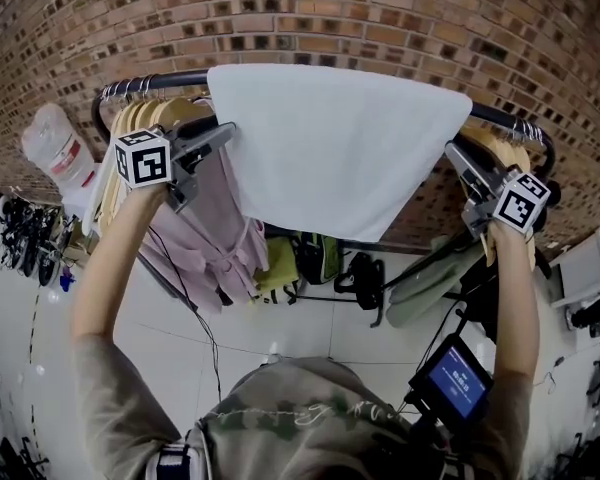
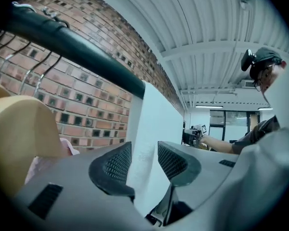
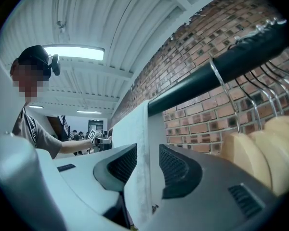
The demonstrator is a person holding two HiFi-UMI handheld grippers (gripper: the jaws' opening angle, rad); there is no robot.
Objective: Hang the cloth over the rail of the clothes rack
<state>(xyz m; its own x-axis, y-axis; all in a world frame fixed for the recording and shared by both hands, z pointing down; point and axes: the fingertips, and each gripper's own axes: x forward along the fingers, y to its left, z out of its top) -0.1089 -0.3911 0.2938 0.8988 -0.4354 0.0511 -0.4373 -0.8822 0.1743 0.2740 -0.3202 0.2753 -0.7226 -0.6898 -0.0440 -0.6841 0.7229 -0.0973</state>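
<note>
A white cloth (image 1: pixel 335 148) hangs folded over the black rail (image 1: pixel 155 81) of the clothes rack, its lower edge slanting down to the right. My left gripper (image 1: pixel 225 133) is at the cloth's left edge and my right gripper (image 1: pixel 452 153) at its right edge. In the left gripper view the cloth (image 2: pixel 156 124) hangs from the rail (image 2: pixel 77 49), and its edge runs between the parted jaws of the left gripper (image 2: pixel 144 160), which do not squeeze it. In the right gripper view the cloth's edge (image 3: pixel 135 129) likewise hangs loose between the jaws of the right gripper (image 3: pixel 148 165), below the rail (image 3: pixel 216 73).
Wooden hangers (image 1: pixel 155 116) and a pink garment (image 1: pixel 215 228) crowd the rail left of the cloth. More hangers (image 1: pixel 500 148) sit at its right end. A brick wall (image 1: pixel 380 18) stands right behind. A white bag (image 1: pixel 55 148) hangs far left. A blue-screened device (image 1: pixel 455 383) is near my right elbow.
</note>
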